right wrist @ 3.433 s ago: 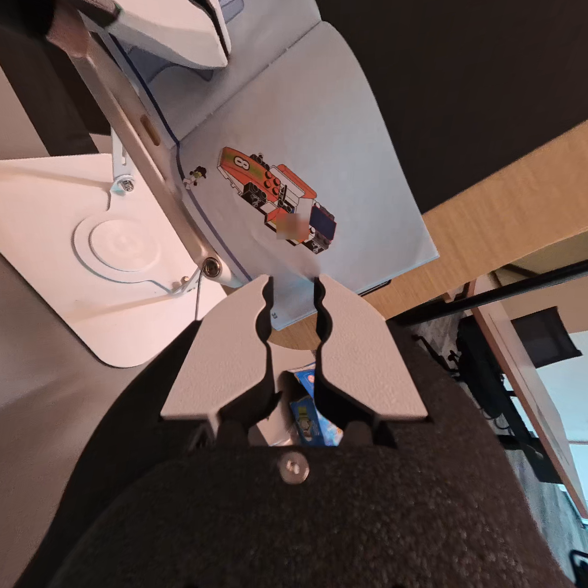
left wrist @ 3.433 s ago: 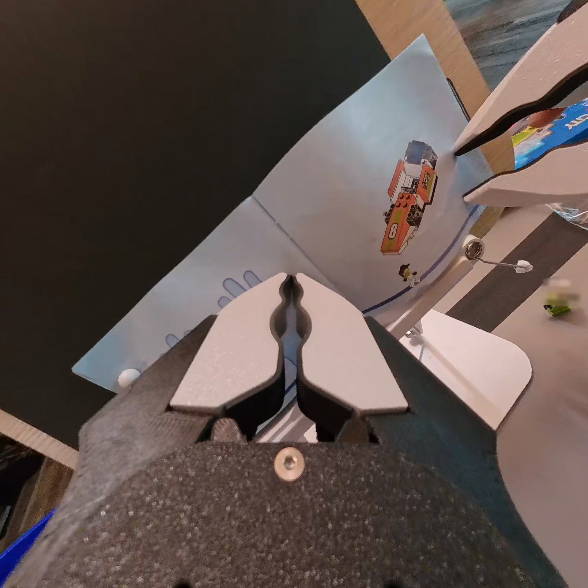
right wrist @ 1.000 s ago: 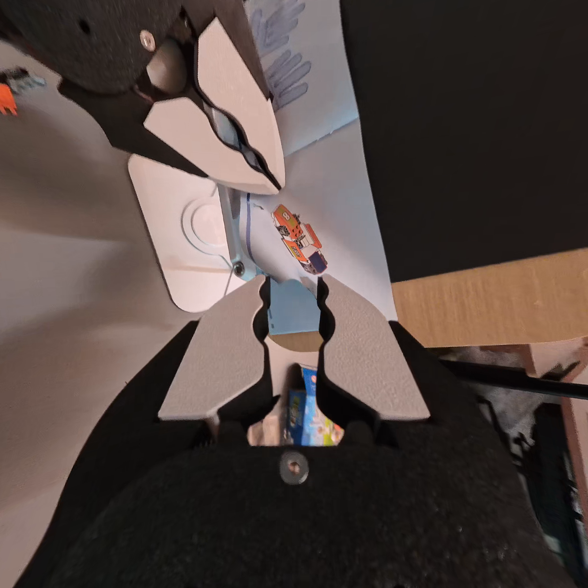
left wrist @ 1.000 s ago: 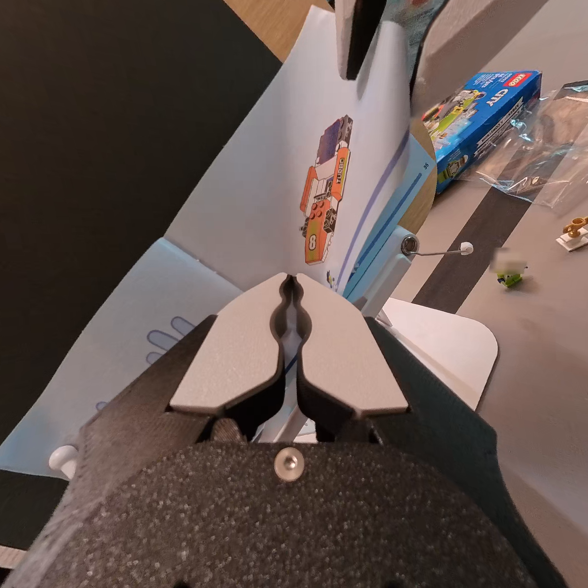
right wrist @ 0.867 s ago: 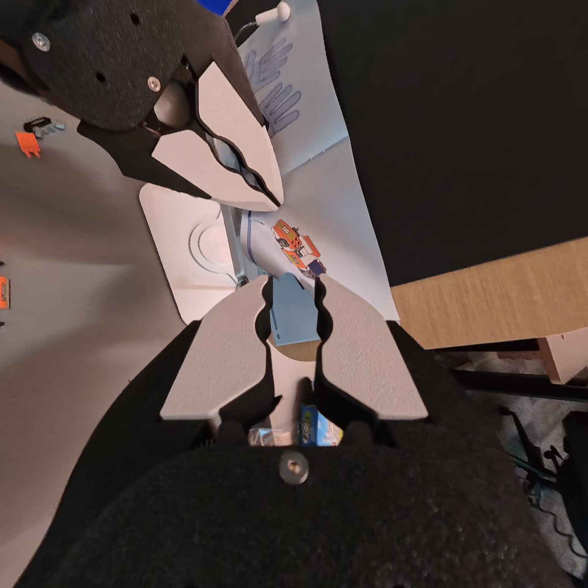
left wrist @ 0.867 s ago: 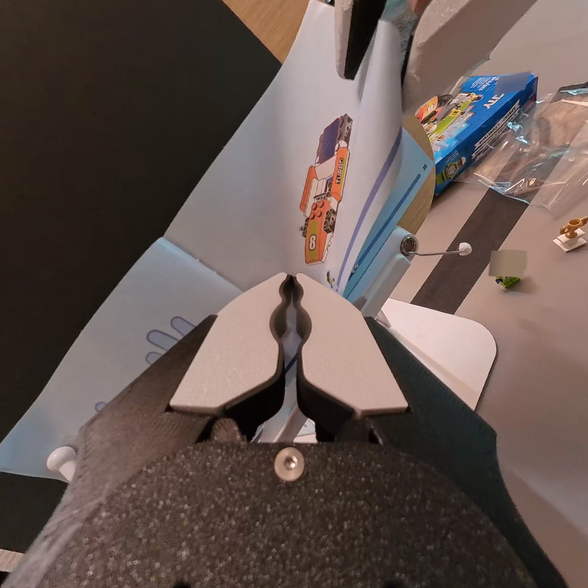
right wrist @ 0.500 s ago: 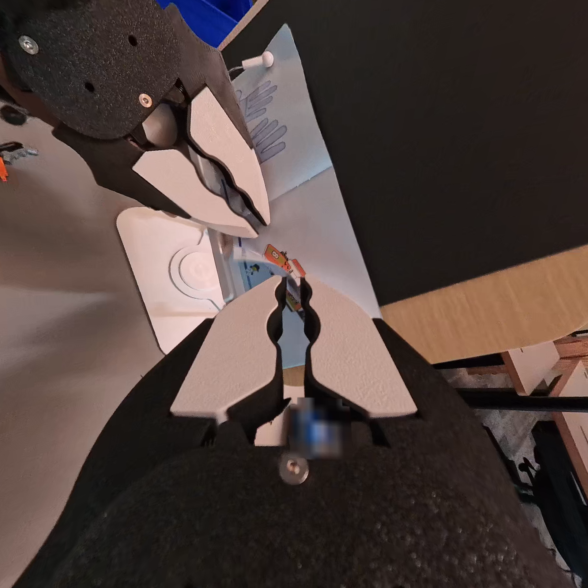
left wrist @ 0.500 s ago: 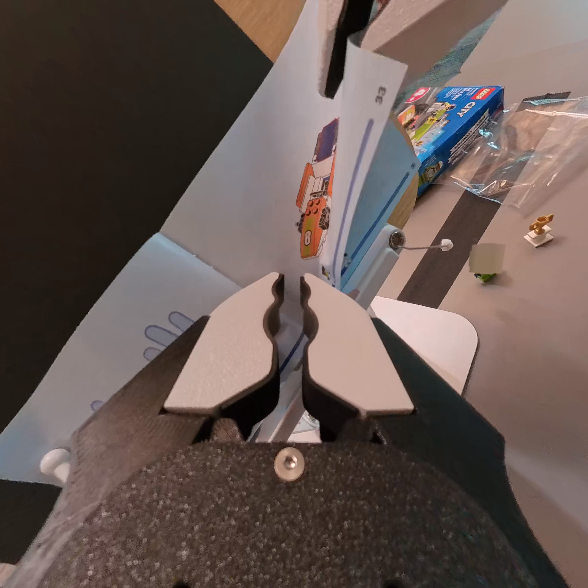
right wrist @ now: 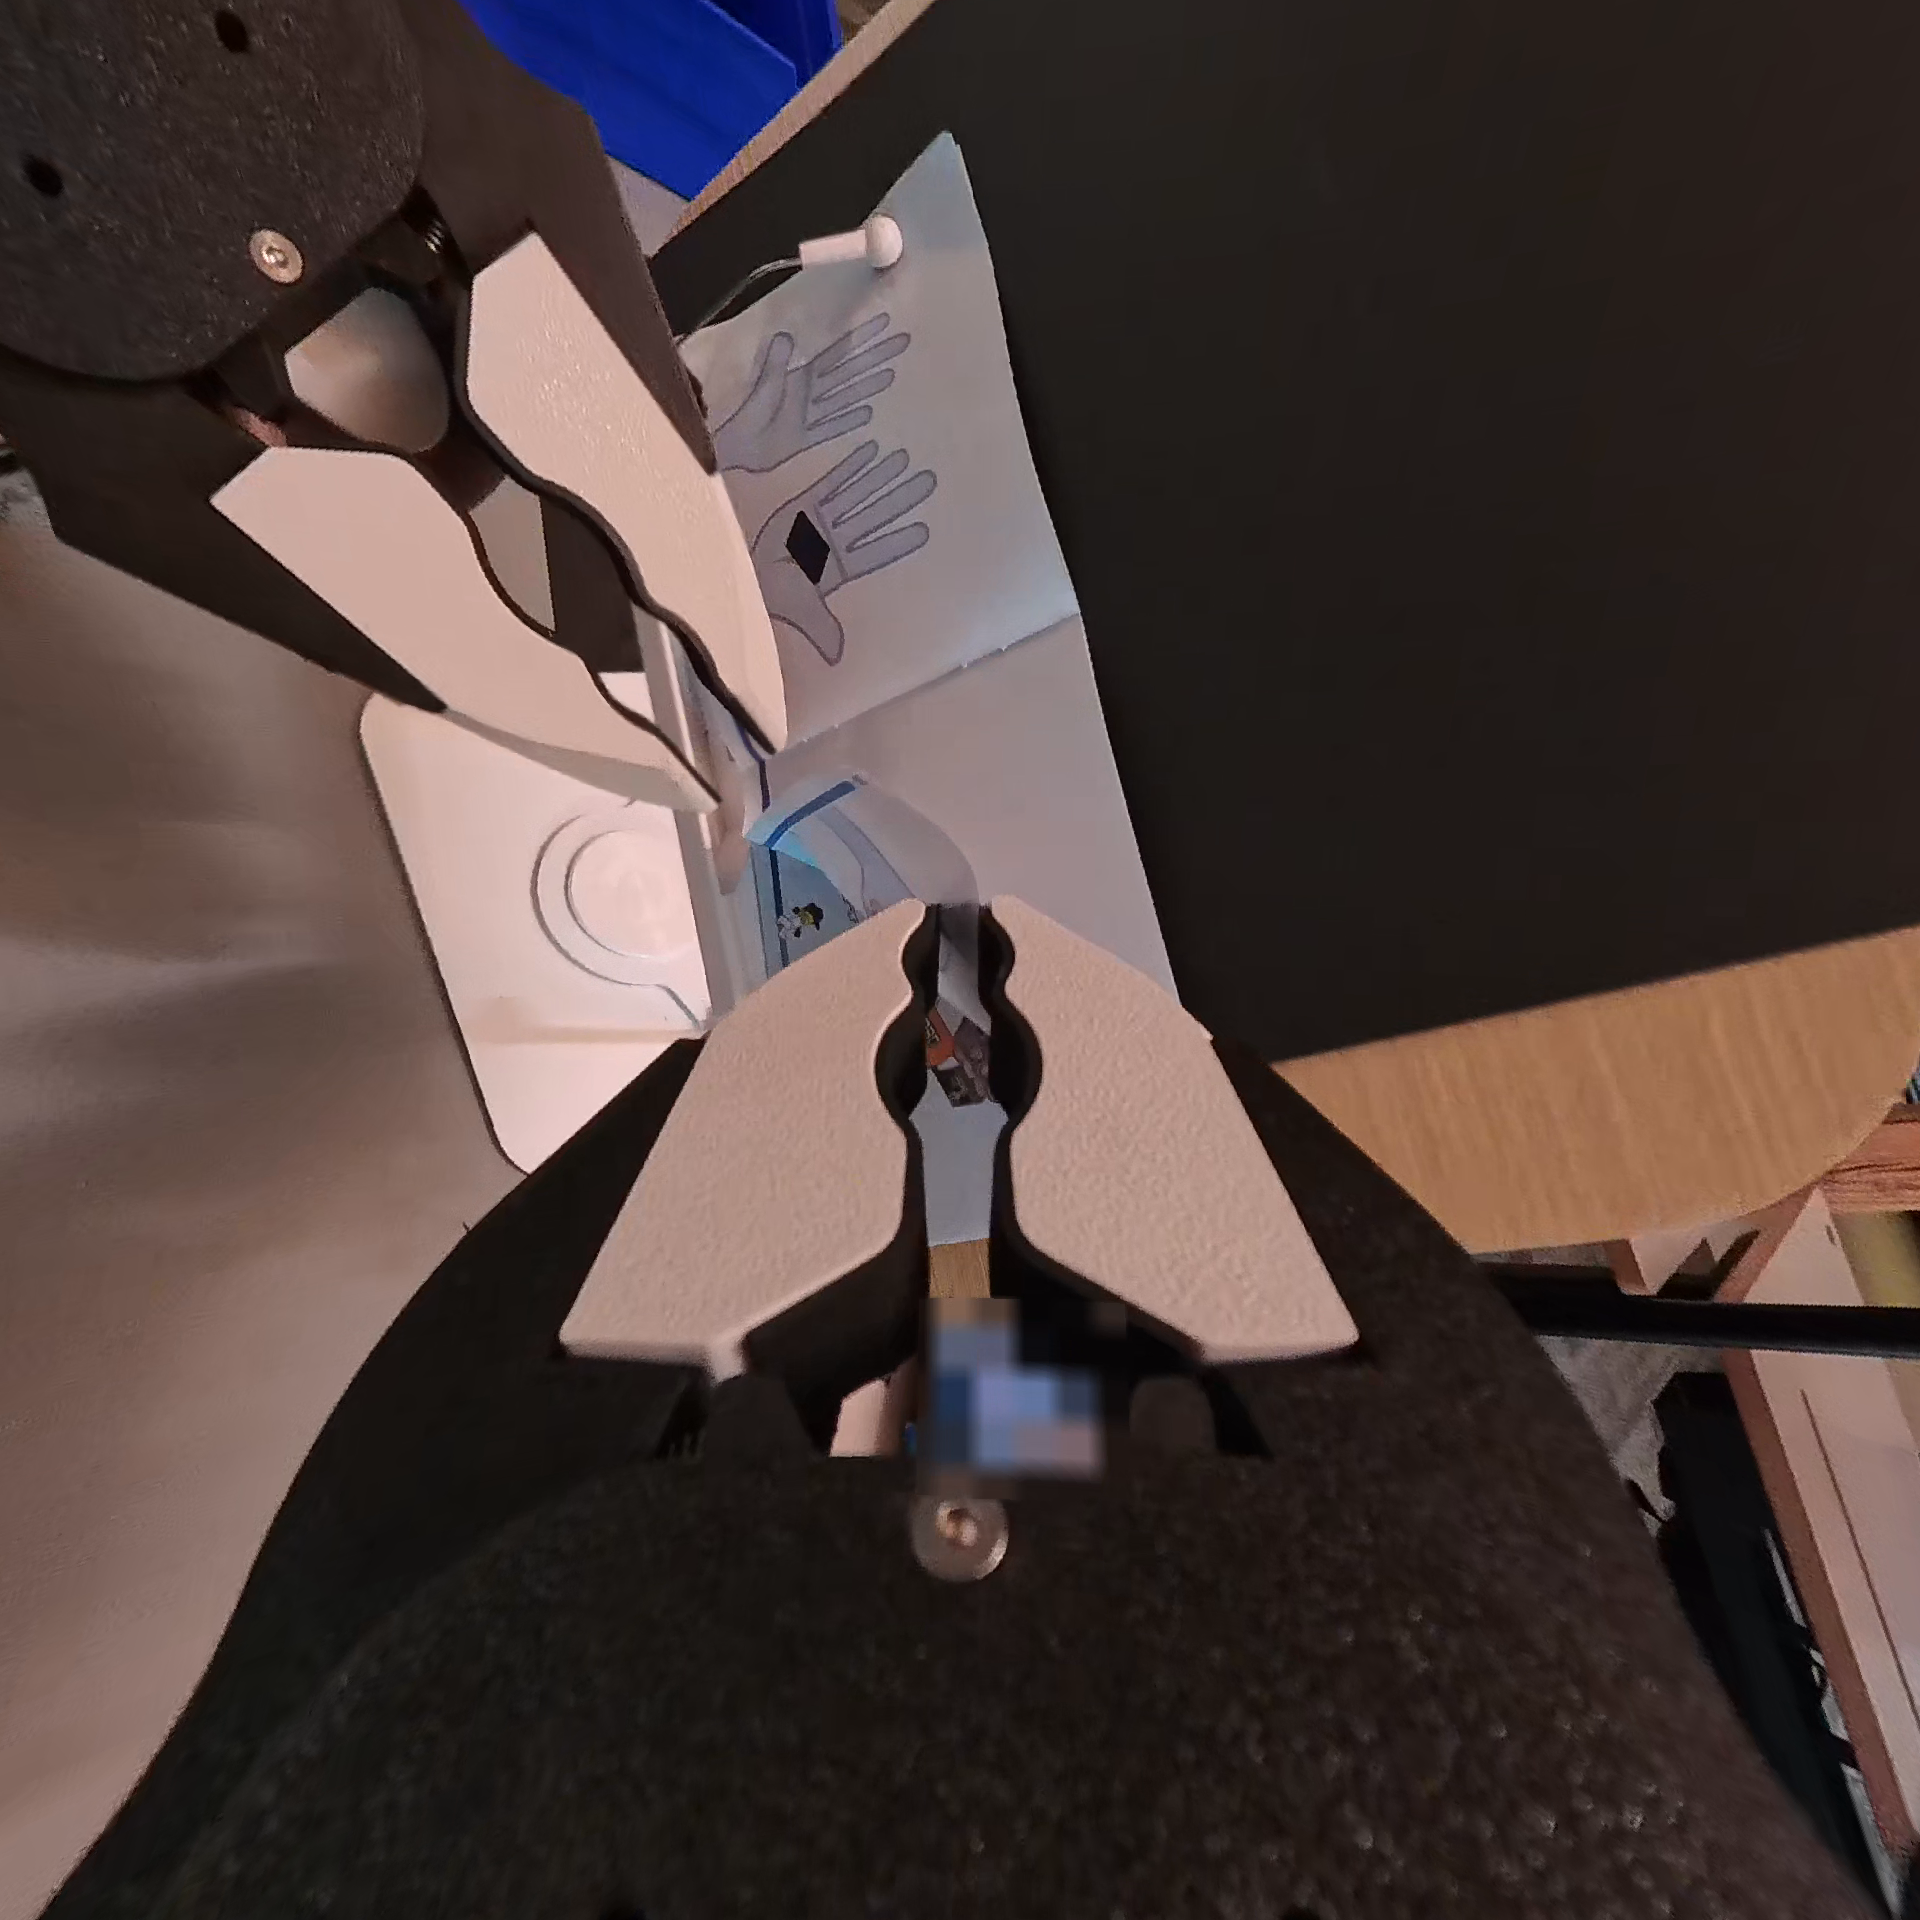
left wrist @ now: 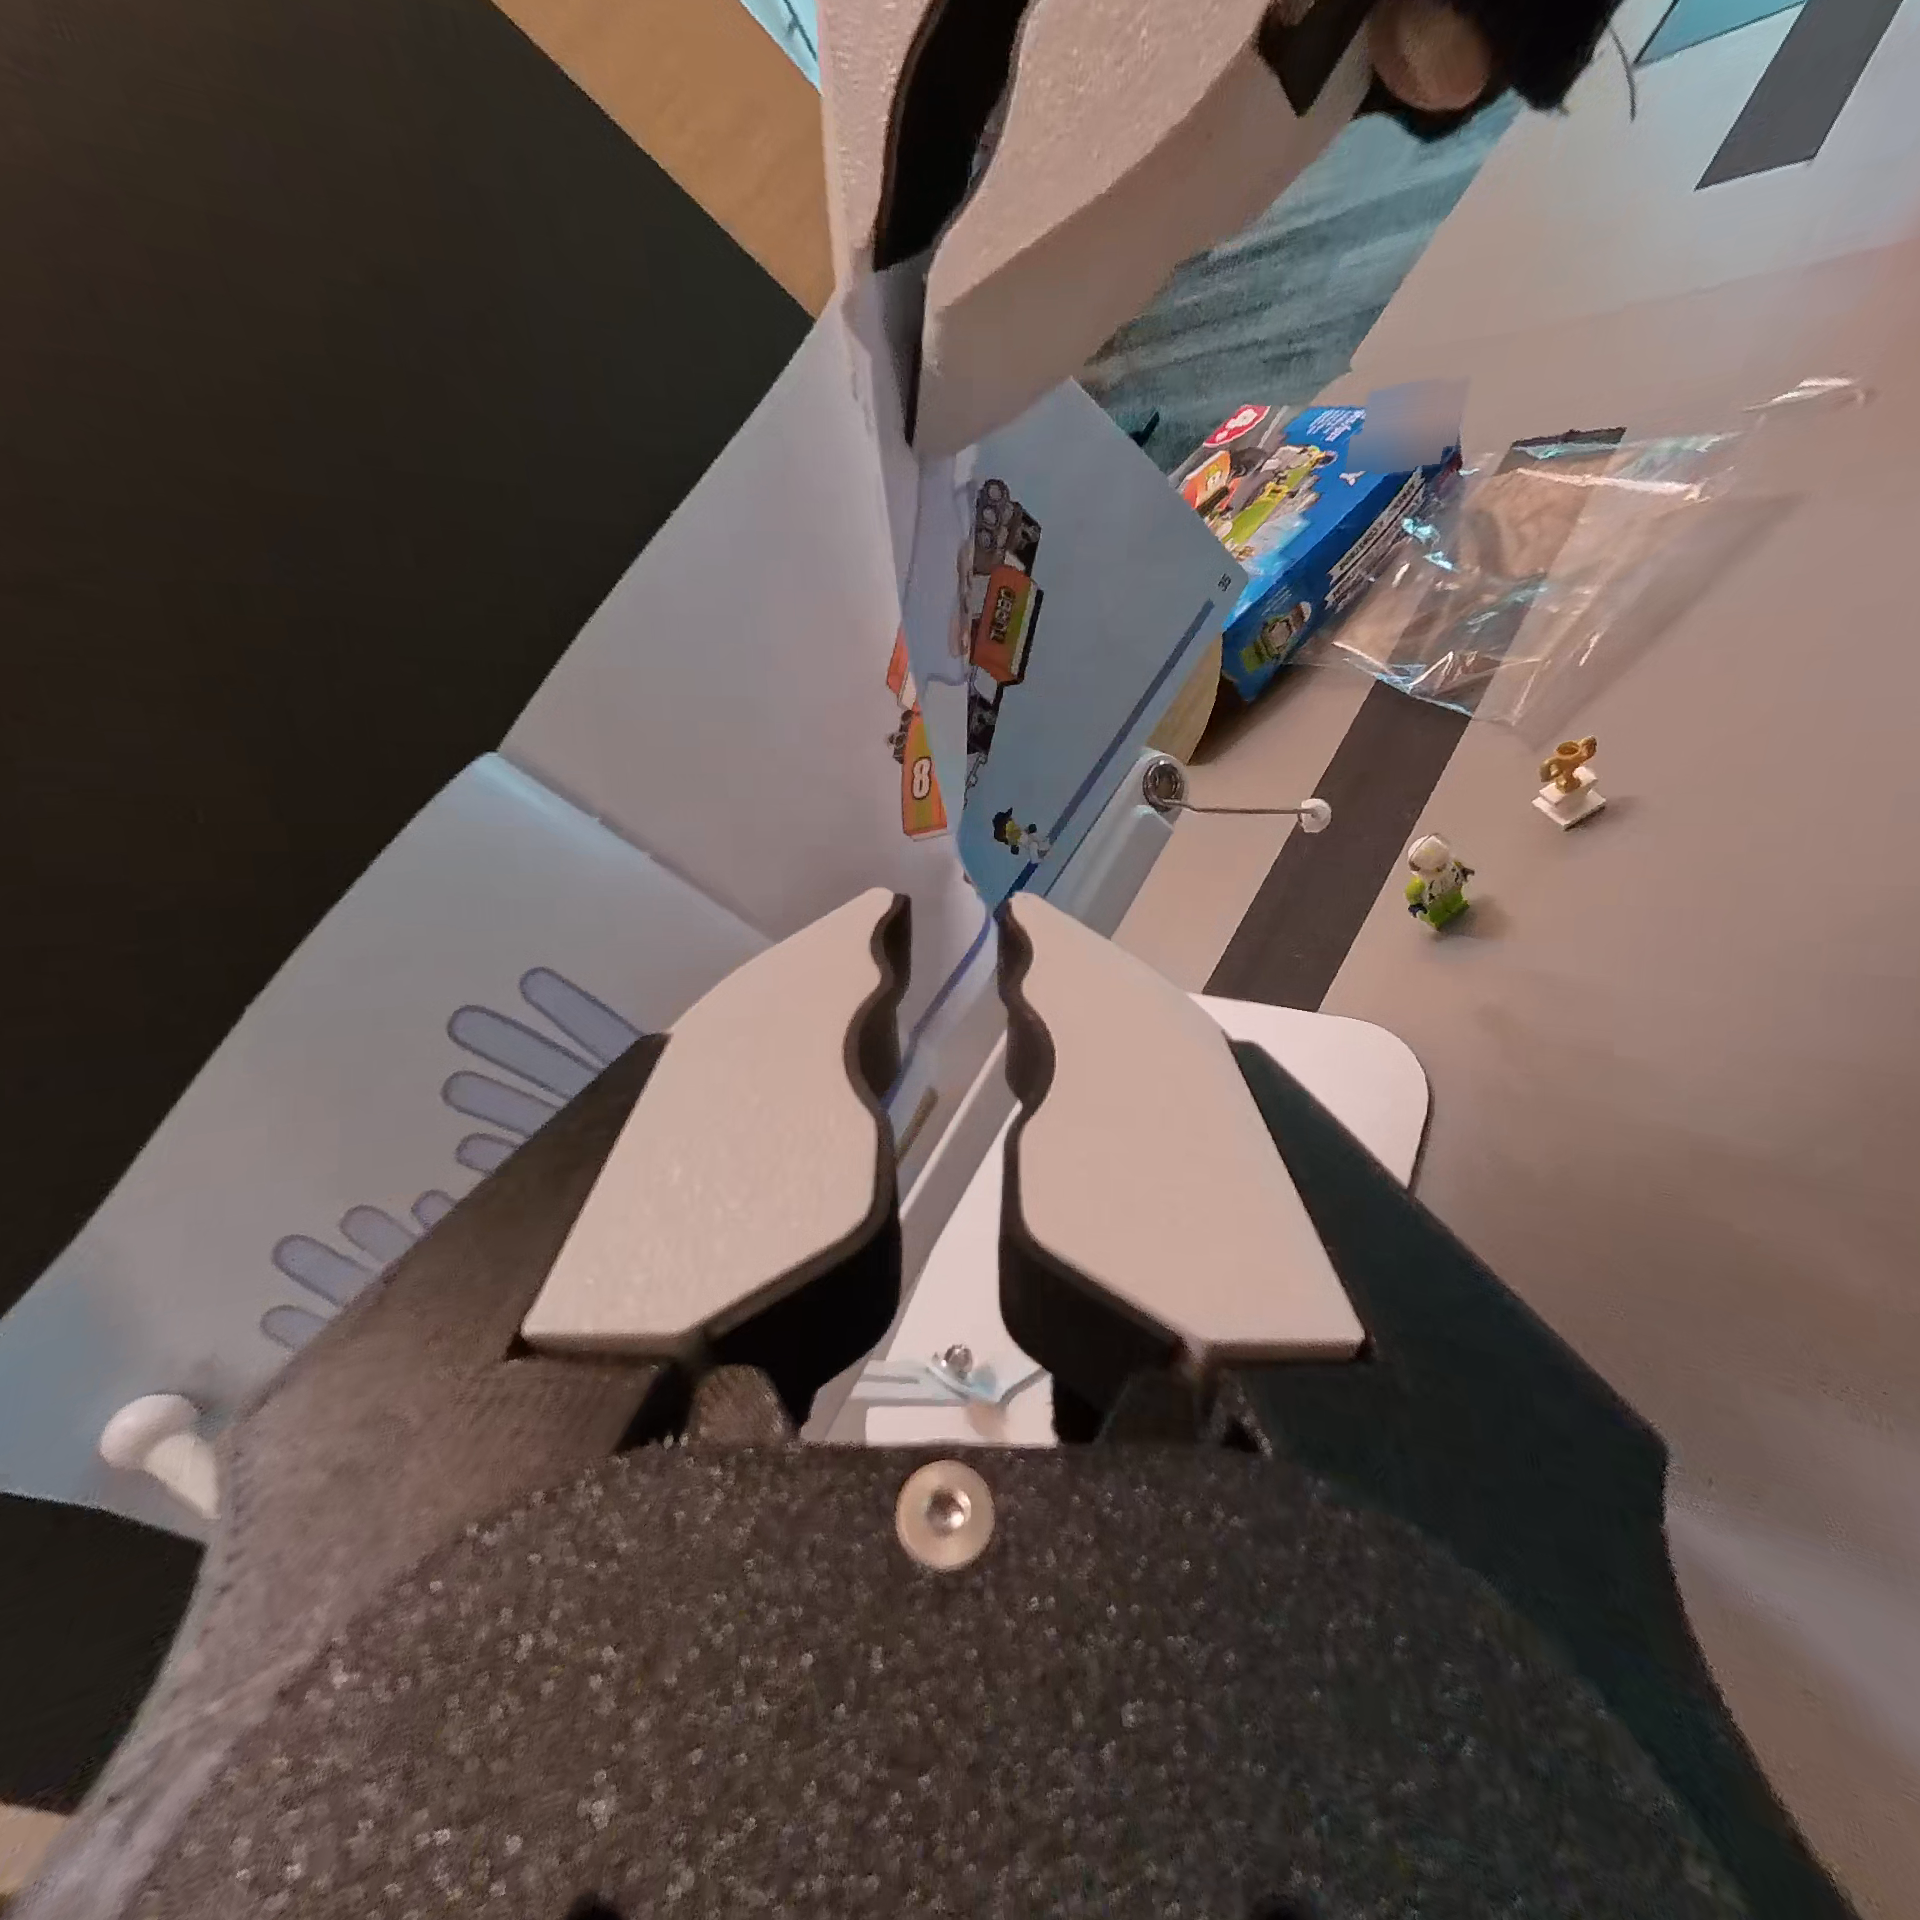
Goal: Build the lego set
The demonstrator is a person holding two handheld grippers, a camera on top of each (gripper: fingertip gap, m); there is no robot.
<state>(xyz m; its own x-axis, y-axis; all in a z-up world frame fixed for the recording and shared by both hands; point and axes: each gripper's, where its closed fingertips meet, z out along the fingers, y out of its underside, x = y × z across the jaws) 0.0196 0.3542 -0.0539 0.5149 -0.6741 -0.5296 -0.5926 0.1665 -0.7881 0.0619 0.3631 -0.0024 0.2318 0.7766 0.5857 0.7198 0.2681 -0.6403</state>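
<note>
The instruction booklet (left wrist: 644, 935) stands on one white stand (left wrist: 1340, 1081). Left tongs (left wrist: 951, 914) are apart at the stand's front lip. Right tongs (right wrist: 961, 914) are clamped on one page (left wrist: 1070, 623). Paper is thin, limp and tears easily; grip near its free edge. On the table (left wrist: 1662, 1039): one minifigure (left wrist: 1439, 873), one trophy (left wrist: 1574, 779).

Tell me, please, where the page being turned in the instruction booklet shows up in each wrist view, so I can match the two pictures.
Left wrist view: the lifted page stands edge-on at upper centre, its top pinched by the right gripper.
Right wrist view: the lifted page curls at centre, running into the right gripper.
Shared landmark: the white book stand under the booklet.
</note>
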